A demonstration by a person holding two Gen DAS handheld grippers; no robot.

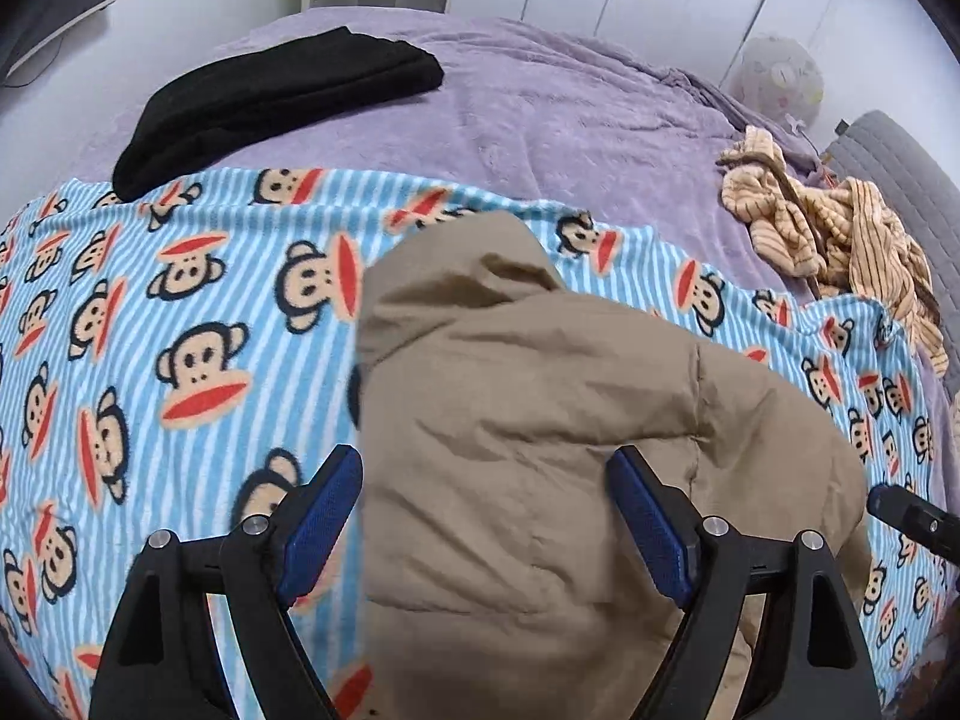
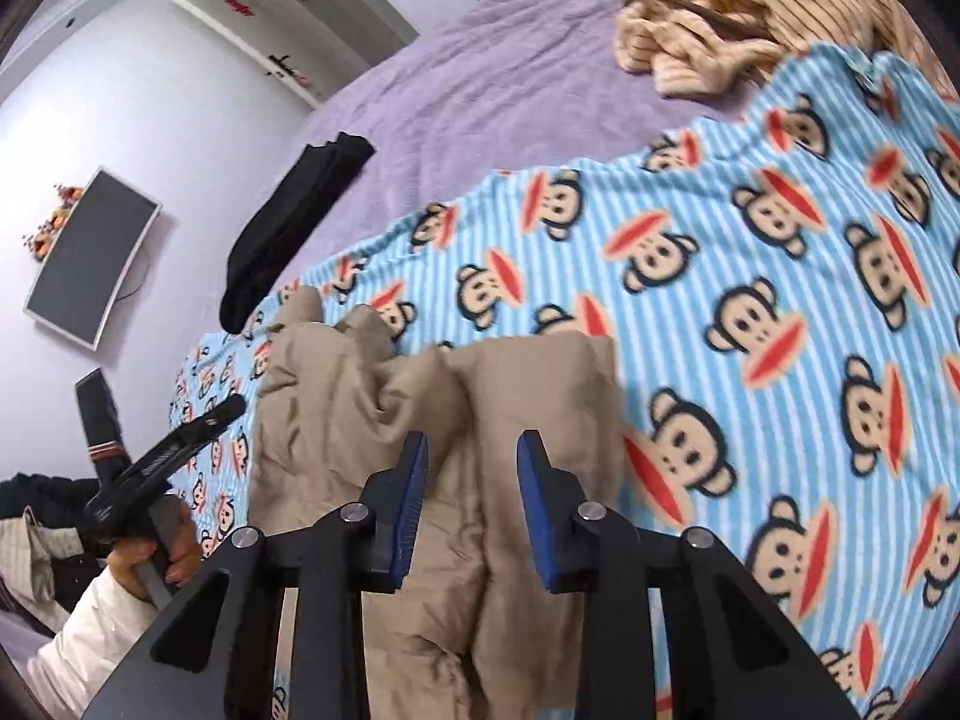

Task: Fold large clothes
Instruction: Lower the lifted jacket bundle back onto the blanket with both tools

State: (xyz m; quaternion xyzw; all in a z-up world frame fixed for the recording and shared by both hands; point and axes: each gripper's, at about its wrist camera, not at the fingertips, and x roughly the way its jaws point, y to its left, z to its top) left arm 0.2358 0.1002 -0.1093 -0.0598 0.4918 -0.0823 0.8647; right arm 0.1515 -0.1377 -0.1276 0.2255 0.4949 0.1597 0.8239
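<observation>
left wrist view: the left gripper (image 1: 483, 516) is spread wide, its blue pads (image 1: 321, 522) standing well apart with nothing pinched. the tan padded jacket (image 1: 540, 420) lies straight ahead of the tongs and partly between them, bunched in a soft heap, its hood end pointing away from the tips. it rests on the monkey-print blanket (image 1: 180, 330), which seems laid out as the folding surface over the purple bedspread (image 1: 570, 120). to the left of the tongs only blanket shows. far ahead and left lies a folded black garment (image 1: 270, 96), probably set aside as done; far ahead and right, a crumpled striped beige garment (image 1: 840, 228), likely waiting its turn. at the right edge the tip of the other tool pokes in, near the jacket's side.

right wrist view: the right gripper (image 2: 474, 498) is also parted, though less widely, and the jacket (image 2: 432, 408) fills the gap between and under the fingers. the pads do not appear to press the cloth, so i judge it as poised over a fold rather than pinching it. the jacket's humps rise just ahead of the tips, doubled lengthwise, so one fold looks made. to the left of these tongs the person's left hand (image 2: 156, 546) grips the other tool's handle, held off the jacket's edge. right of the tongs the blanket (image 2: 750, 300) runs wide; the black garment (image 2: 288, 228) lies ahead-left, the striped one (image 2: 720, 18) far ahead-right.

both tools sit at the jacket's near end, likely ready to take it for the next fold.
</observation>
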